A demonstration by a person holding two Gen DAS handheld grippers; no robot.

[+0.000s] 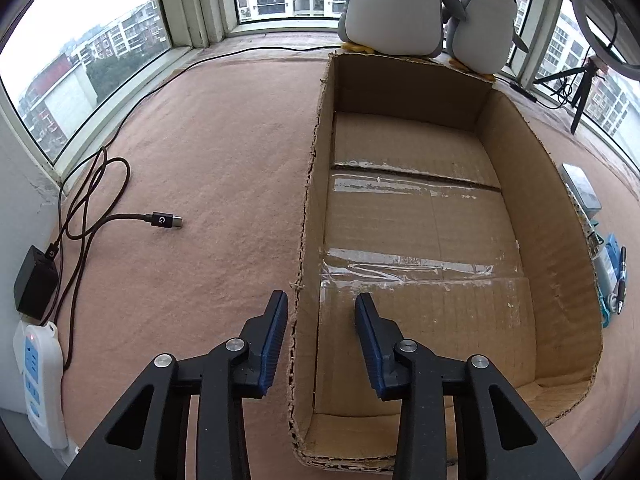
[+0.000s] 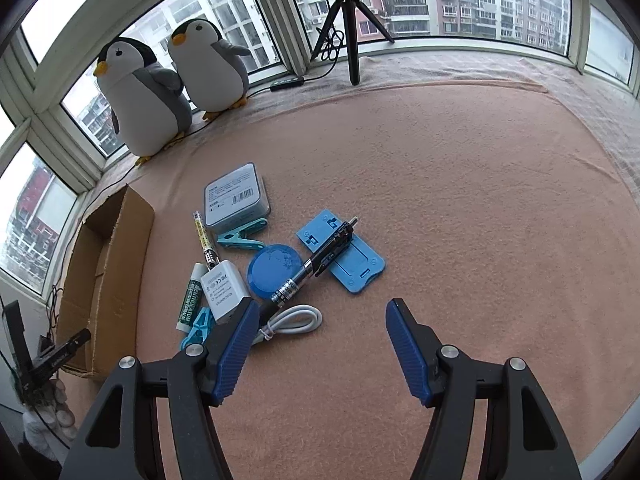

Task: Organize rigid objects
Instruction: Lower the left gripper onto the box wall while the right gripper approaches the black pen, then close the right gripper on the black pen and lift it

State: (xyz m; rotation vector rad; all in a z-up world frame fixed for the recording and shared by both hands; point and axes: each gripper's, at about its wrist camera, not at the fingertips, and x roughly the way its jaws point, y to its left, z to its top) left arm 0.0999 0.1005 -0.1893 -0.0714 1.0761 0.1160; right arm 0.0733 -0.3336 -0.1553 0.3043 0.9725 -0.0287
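Note:
An empty cardboard box [image 1: 408, 84] lies open on the pink cloth. My left gripper [image 1: 320, 298] stands open astride the box's left wall near its front corner, one pad outside, one inside, neither pressing. In the right wrist view the same box [image 2: 104, 264] sits left of a cluster: a grey tin [image 2: 236, 200], a blue phone stand [image 2: 348, 264], a black pen [image 2: 316, 264], a round blue lid [image 2: 272, 270], a white adapter [image 2: 224, 290], a green lip-balm tube [image 2: 191, 300], two clips and a white cable [image 2: 296, 318]. My right gripper [image 2: 322, 308] hovers open just before them, holding nothing.
Two plush penguins [image 2: 160, 96] sit on the sill behind the box, with a black tripod [image 2: 352, 20] to their right. Left of the box lie a black USB cable [image 1: 160, 220], a black plug brick [image 1: 36, 284] and a white power strip [image 1: 40, 380]. Windows ring the platform.

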